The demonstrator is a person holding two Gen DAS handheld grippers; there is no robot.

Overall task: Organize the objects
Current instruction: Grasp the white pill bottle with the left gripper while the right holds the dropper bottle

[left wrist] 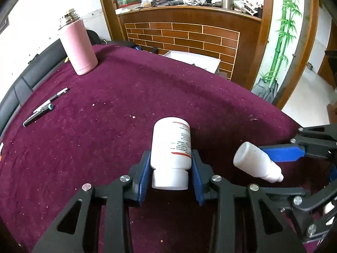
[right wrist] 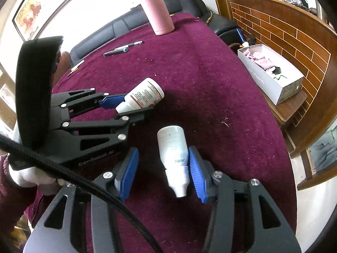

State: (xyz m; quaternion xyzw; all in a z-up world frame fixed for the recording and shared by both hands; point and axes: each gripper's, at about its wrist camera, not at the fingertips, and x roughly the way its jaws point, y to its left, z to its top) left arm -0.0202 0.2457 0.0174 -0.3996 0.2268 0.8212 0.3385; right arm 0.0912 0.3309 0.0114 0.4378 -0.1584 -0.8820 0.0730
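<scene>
Lying on a purple cloth [left wrist: 147,88] over a table: two white bottles, each between the blue pads of a handheld gripper.

Left gripper [left wrist: 171,168] clamping the pill bottle [left wrist: 171,145] near its cap, both pads pressing on its sides, base pointing away across the cloth. In the right wrist view, same bottle [right wrist: 145,94] showing red and black label print.

Right gripper [right wrist: 162,172] standing partly open around the dropper bottle [right wrist: 173,149]; right pad touching the bottle's shoulder, left pad well clear of it. Nozzle pointing back toward the camera. Bottle [left wrist: 256,162] lying just beside the pill bottle, to its right.

Standing upright at the far corner: a pink flask [left wrist: 78,46]. Lying near it: two pens [left wrist: 45,107], side by side.

Resting beyond the table edge, right side: an open white box [right wrist: 271,73] holding pink material.
</scene>
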